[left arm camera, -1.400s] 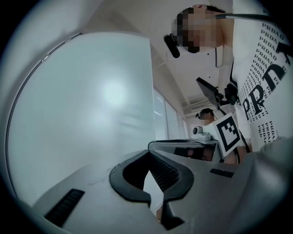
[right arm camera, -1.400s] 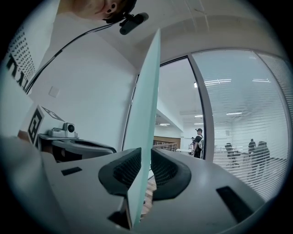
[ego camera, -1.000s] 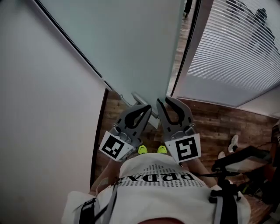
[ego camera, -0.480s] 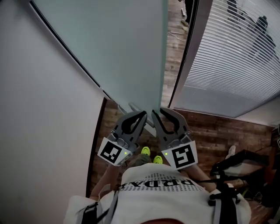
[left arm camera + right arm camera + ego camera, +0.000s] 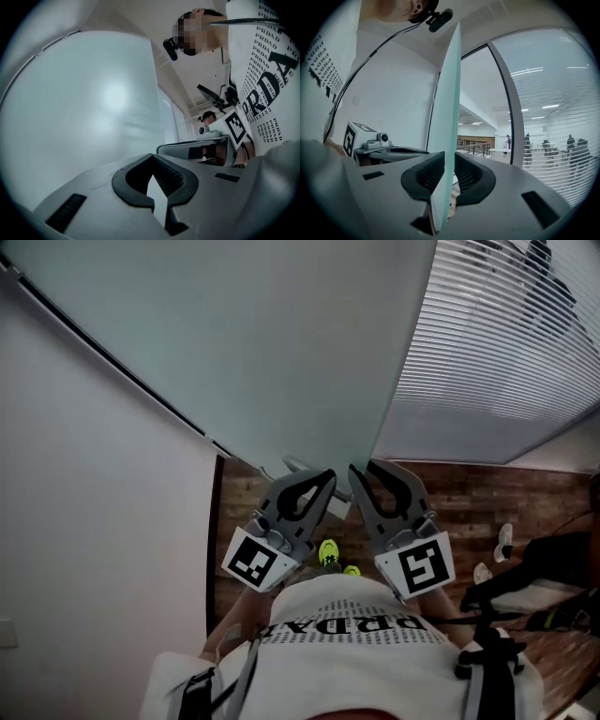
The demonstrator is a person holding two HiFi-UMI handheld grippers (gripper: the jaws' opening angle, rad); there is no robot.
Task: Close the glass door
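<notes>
- Pale-green frosted glass door (image 5: 281, 334) is filling the upper centre of the head view, its free edge running down to the two grippers at lower centre.
- White wall (image 5: 94, 521) is occupying the left of that frame; a partition with slatted blinds (image 5: 506, 343) is occupying the upper right; wooden floor (image 5: 469, 493) is showing along the lower right.
- Right gripper (image 5: 364, 476) is sitting at the door's free edge. In the right gripper view its jaws are standing only narrowly apart, with the pane running between the ribbed pads and both pads lying against the glass.
- Left gripper (image 5: 322, 482) is sitting just beside the right one, on the wall side of the door. In the left gripper view its jaws are meeting at the tips and holding nothing, with the broad door face rising at the left of the frame.
- Door frame post (image 5: 506, 103) is standing apart from the door's edge in the right gripper view, an open hall showing through the gap.
- Yellow-green shoes (image 5: 328, 552) are showing on the floor between the grippers.
</notes>
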